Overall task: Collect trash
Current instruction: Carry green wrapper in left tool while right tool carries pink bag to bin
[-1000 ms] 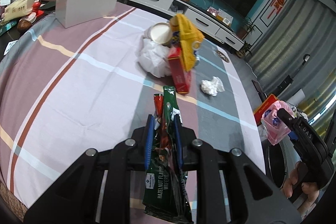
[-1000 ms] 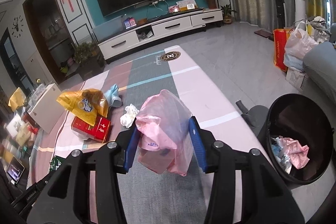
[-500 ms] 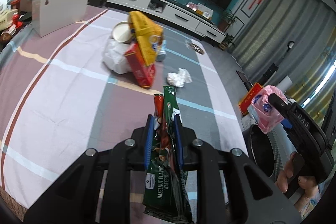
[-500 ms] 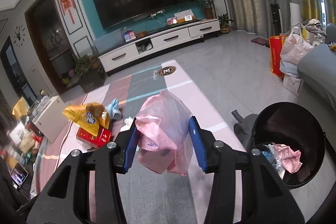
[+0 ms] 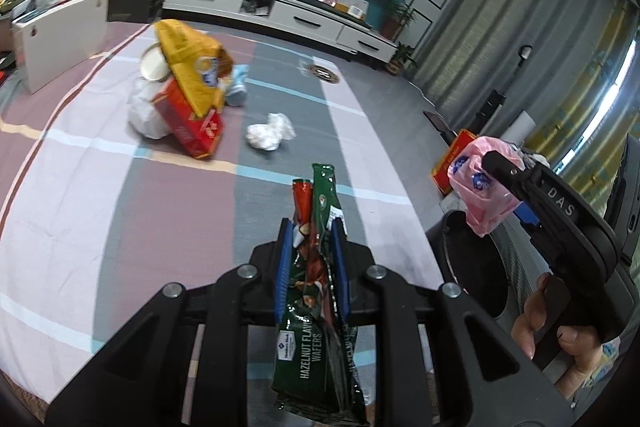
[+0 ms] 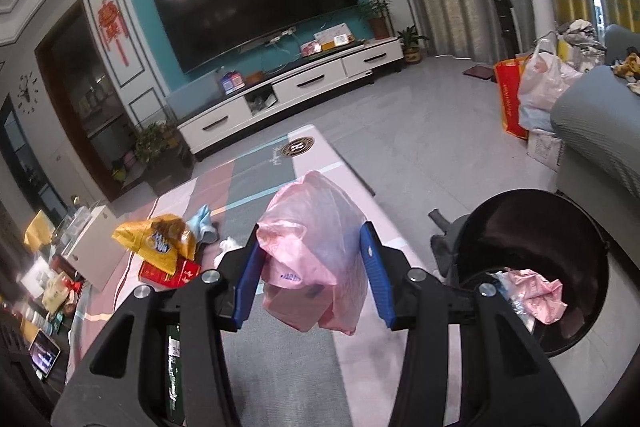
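Observation:
My left gripper (image 5: 311, 227) is shut on a green hazelnut wafers wrapper (image 5: 320, 291) and holds it above the table's near right edge. My right gripper (image 6: 312, 243) is shut on a crumpled pink plastic bag (image 6: 316, 255); it also shows in the left wrist view (image 5: 482, 187), held above the bin. The black trash bin (image 6: 560, 227) stands on the floor right of the table, with pink trash (image 6: 536, 295) inside. More trash lies on the table: a yellow bag (image 5: 192, 67), a red box (image 5: 188, 123), a white tissue wad (image 5: 270, 133).
The table has a striped pink and grey cloth (image 5: 120, 187). A white box (image 5: 60, 39) stands at its far left. A grey sofa (image 6: 600, 131) and bags (image 6: 532, 95) sit on the right. A TV cabinet (image 6: 292, 95) lines the far wall.
Both grippers have moved right toward the bin with their loads. The pile of trash on the table has shifted left and farther away in both views.

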